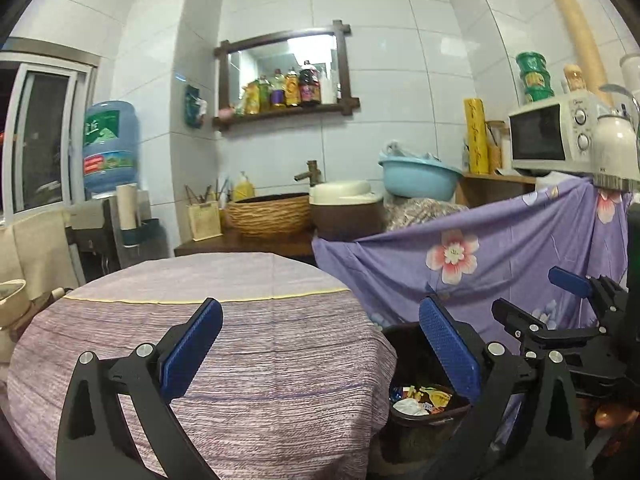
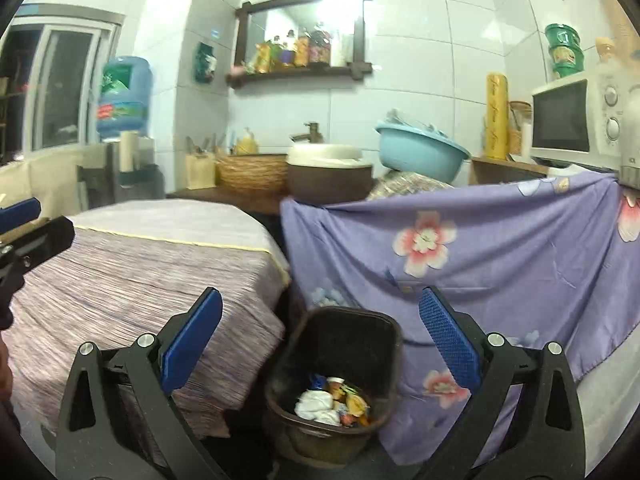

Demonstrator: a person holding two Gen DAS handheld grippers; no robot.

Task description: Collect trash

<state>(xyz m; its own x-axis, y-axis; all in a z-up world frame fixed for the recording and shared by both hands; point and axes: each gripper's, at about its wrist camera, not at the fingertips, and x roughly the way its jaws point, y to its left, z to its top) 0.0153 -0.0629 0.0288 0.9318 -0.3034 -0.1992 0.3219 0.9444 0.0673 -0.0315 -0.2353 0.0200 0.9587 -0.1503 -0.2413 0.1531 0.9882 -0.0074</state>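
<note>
Both the left hand-held gripper and the right hand-held gripper gape wide with nothing held, the trash bin, wrappers inside, sitting just below and ahead of the right one, the nearer, beside the bench.

The tablecloth was matt, finely ribbed woven cloth. The floral sheet looked smooth and thin. The bin was dull dark plastic, the basket coarse wicker, the wall tiles glossy.
</note>
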